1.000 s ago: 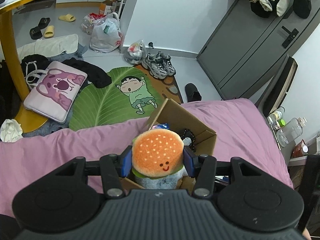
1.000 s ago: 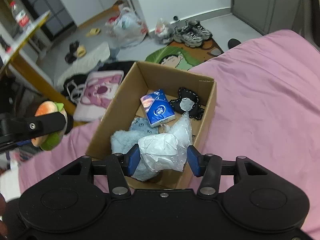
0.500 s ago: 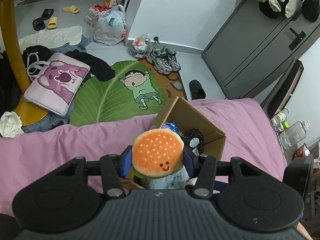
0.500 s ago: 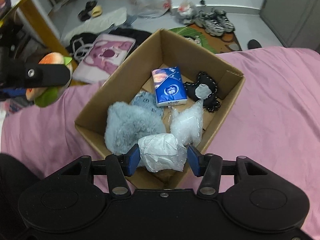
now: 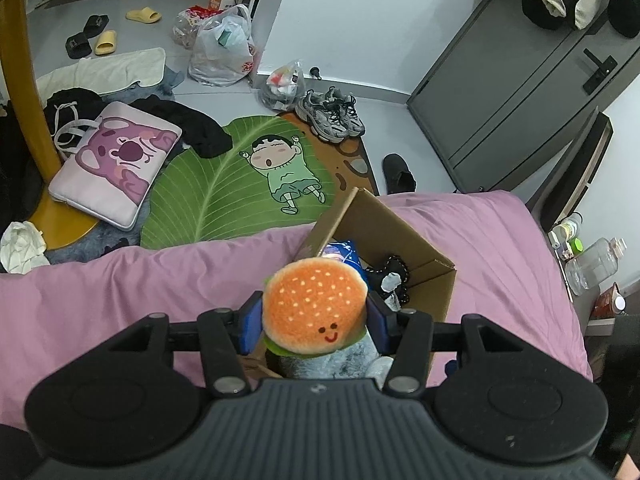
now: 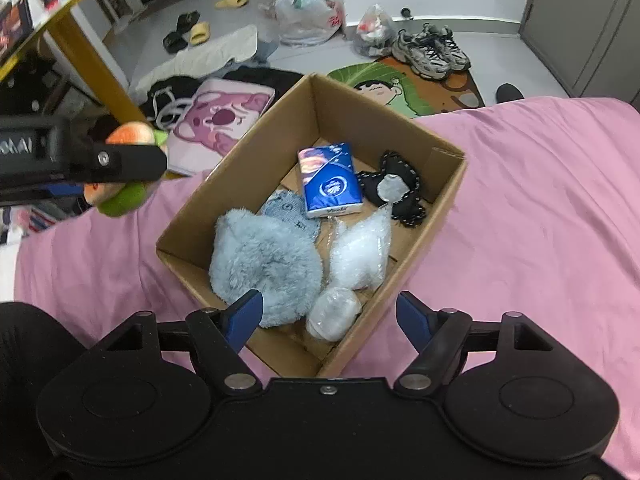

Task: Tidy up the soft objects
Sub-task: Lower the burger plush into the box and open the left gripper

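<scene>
Gripping a burger plush [image 5: 315, 306], left tongs [image 5: 314, 322] hover over box [image 6: 434, 252].

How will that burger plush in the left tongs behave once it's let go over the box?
The burger plush looks soft and light: fuzzy fabric, bulging past the left tongs' pads. It would probably spring back and drop gently, not break. Being round, it may roll off the fluffy grey-blue plush in the cardboard box.
</scene>
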Demonstrator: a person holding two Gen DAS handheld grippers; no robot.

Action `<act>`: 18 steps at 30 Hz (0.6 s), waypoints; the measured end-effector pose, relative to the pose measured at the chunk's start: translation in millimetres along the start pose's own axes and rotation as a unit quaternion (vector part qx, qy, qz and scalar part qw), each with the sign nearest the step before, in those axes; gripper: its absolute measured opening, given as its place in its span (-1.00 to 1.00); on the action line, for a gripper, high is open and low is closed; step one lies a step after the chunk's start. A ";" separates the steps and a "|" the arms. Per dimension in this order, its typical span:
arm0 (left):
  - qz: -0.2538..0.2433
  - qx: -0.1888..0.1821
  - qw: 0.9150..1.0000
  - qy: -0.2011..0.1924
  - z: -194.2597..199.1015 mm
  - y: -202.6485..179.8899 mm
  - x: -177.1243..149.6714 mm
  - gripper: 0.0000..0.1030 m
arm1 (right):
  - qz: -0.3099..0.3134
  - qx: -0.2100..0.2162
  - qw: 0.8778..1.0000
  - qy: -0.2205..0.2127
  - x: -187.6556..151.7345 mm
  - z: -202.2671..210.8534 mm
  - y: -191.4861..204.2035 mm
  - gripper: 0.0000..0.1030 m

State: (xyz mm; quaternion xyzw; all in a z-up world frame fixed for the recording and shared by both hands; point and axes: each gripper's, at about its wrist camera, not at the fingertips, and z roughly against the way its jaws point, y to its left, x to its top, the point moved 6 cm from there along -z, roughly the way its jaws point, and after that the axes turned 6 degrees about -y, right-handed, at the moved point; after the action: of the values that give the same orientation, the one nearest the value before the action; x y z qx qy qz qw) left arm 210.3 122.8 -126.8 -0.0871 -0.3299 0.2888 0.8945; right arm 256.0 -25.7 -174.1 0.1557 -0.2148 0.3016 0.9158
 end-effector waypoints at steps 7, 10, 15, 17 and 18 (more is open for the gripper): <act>-0.018 0.002 1.000 0.001 -2.2 -10.7 -1.5 -0.01 | -0.039 0.021 0.999 -0.025 1.9 8.1 -15.4 0.42; -0.028 0.004 1.000 0.002 -3.9 -15.3 -1.0 -0.01 | -0.058 0.031 0.997 -0.033 0.7 9.0 -23.9 0.42; -0.044 0.008 0.999 0.006 -10.2 -24.0 -0.6 -0.01 | -0.092 0.049 0.993 -0.049 -2.8 7.7 -39.4 0.42; -0.053 0.009 0.999 0.010 -15.3 -29.0 -0.9 -0.01 | -0.111 0.060 0.991 -0.055 -4.8 5.9 -47.0 0.42; -0.056 0.010 0.998 0.012 -17.6 -31.6 -1.9 -0.01 | -0.119 0.063 0.989 -0.057 -6.2 4.3 -51.0 0.42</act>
State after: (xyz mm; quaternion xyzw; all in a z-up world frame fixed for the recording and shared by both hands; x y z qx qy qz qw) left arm 234.8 96.5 -130.3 -0.0632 -0.3209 0.2401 0.9140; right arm 281.8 -69.7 -181.4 0.2541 -0.2276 0.1943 0.9197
